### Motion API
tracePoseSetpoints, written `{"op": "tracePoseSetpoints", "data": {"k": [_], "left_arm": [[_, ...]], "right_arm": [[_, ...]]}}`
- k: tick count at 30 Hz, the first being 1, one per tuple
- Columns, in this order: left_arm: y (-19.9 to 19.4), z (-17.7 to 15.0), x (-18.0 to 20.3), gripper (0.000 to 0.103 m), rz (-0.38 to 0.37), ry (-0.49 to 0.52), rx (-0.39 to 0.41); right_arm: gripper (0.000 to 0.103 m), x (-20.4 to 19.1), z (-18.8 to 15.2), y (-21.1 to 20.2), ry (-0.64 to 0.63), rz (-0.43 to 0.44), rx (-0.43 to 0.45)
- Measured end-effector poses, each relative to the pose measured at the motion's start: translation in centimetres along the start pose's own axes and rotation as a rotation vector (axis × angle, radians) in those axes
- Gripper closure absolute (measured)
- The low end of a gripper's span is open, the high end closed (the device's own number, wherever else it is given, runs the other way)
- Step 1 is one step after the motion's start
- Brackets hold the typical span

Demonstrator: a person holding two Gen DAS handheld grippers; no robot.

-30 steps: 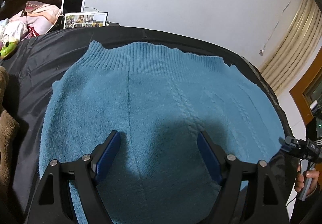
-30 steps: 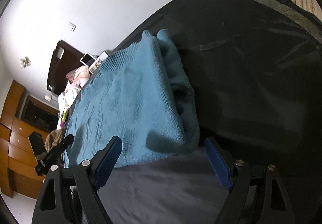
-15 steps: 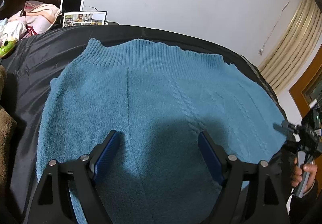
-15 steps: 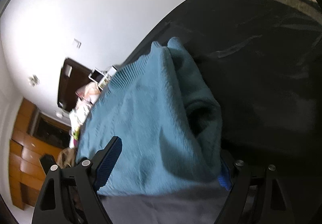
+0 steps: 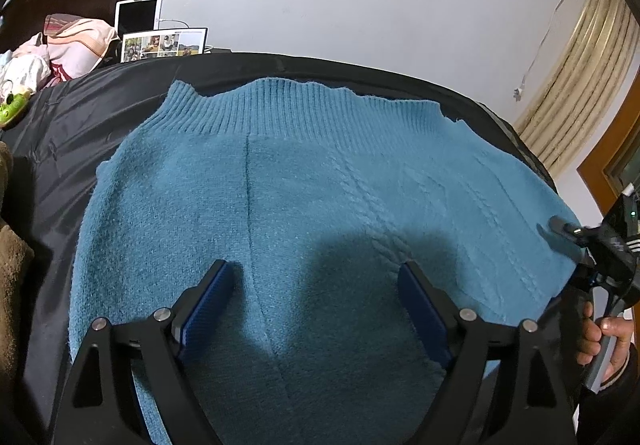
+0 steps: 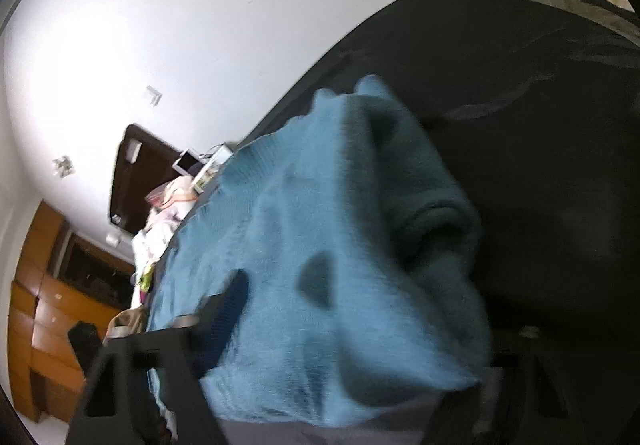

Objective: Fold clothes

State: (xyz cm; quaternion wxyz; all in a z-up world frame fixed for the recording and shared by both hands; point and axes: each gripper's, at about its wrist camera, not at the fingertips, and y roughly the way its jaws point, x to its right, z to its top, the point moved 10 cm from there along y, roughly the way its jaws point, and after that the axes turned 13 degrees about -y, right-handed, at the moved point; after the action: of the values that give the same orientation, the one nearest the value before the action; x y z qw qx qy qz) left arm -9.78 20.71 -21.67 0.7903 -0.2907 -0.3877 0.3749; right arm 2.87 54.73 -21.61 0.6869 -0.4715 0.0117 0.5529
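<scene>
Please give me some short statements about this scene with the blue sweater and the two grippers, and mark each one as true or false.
1. The blue sweater lies on a black sheet. True.
2. The left gripper is clamped on the sweater. False: its jaws stand wide apart above the knit and grip nothing.
3. The sweater's ribbed hem is at the far side from the left wrist camera. True.
4. The right gripper is far away from the sweater. False: the sweater's edge fills the space between its fingers, though blur hides whether they have closed.
5. A red towel lies on top of the sweater. False: nothing lies on the sweater.
6. A tablet stands near the wall behind the sheet. True.
</scene>
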Motion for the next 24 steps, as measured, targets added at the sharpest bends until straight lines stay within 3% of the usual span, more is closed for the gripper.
{"op": "tracePoseSetpoints", "data": {"k": [4, 10, 16, 20, 24], "left_arm": [[-0.1, 0.0, 0.0, 0.016, -0.012, -0.009, -0.003], [-0.9, 0.3, -0.3, 0.016, -0.038, -0.038, -0.010], [-3.0, 1.7, -1.5, 0.016, -0.039, -0.077, 0.046], [-3.2, 1.6, -1.3, 0.016, -0.011, -0.038, 0.059], [-2.3, 0.4, -0.3, 0.016, 0.007, 0.018, 0.025]], "right_arm": [[0.066, 0.9, 0.0, -0.2, 0.065, 0.049, 0.003], [0.070, -0.8, 1.4, -0.9, 0.030, 0.060, 0.029], [0.076, -3.5, 3.9, -2.3, 0.004, 0.111, 0.082], [0.077, -5.8, 5.0, -2.5, -0.030, 0.132, 0.098], [0.077, -6.4, 4.7, -2.1, -0.080, 0.080, 0.084]]}}
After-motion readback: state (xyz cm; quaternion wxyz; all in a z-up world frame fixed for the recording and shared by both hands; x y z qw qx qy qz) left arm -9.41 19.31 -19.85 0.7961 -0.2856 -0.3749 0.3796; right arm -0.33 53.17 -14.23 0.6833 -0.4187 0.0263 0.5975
